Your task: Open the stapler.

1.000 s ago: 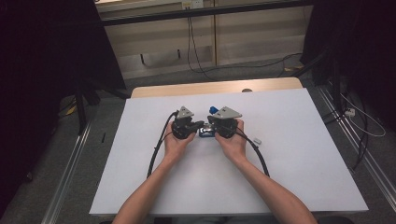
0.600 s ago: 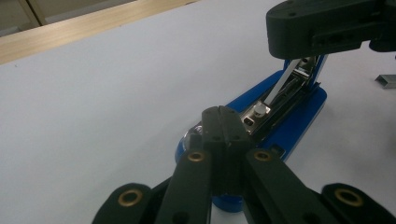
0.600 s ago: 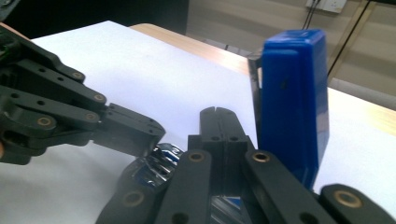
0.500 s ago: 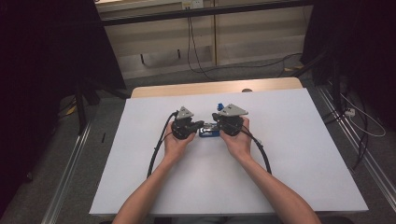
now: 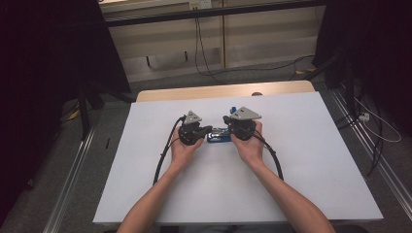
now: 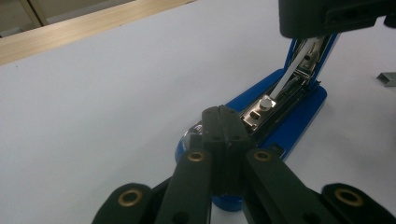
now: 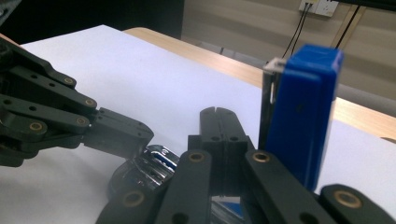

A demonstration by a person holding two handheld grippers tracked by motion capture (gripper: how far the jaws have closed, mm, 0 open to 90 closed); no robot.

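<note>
A white sheet (image 5: 311,160) covers most of the wooden table (image 5: 194,93). A small strip of staples (image 6: 386,78) lies on it. Cables (image 5: 204,48) trail across the floor behind, under a wall socket (image 7: 320,6).

This looks like a lab or test room set up for recording. A pale wooden table (image 5: 223,91) covered by a large plain white sheet (image 5: 311,160) stands on grey carpet floor (image 5: 58,170), flanked by long aluminium floor rails (image 5: 73,189). Black curtains (image 5: 43,58) hang at both sides. Loose black cables (image 5: 204,48) run down a beige panelled wall (image 5: 262,39) from a white wall socket (image 7: 319,5).
</note>
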